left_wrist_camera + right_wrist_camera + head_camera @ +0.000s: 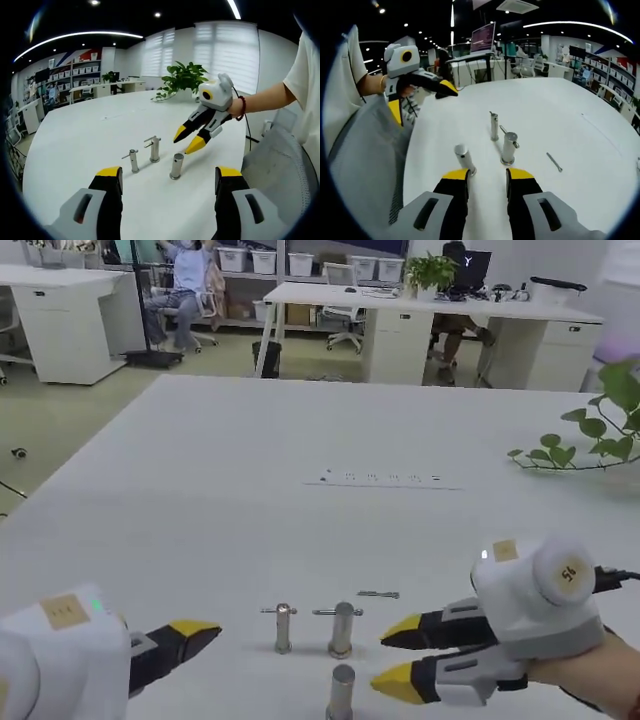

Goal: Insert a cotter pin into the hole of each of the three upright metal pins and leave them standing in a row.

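Note:
Three upright metal pins stand near the table's front edge. Two form a row: the left pin [283, 628] and the middle pin [341, 630], each with a cotter pin through its top. The third pin [341, 692] stands nearer me with a bare top [464, 157]. A loose cotter pin [378, 594] lies flat behind them [554, 162]. My right gripper [398, 656] hovers open just right of the pins, holding nothing. My left gripper [168, 174] is wide open, low at the left, well short of the pins.
A leafy plant [590, 430] reaches in over the table's right edge. A row of flush sockets [385, 479] sits mid-table. Desks, chairs and a seated person [188, 285] are far behind the white table [200, 490].

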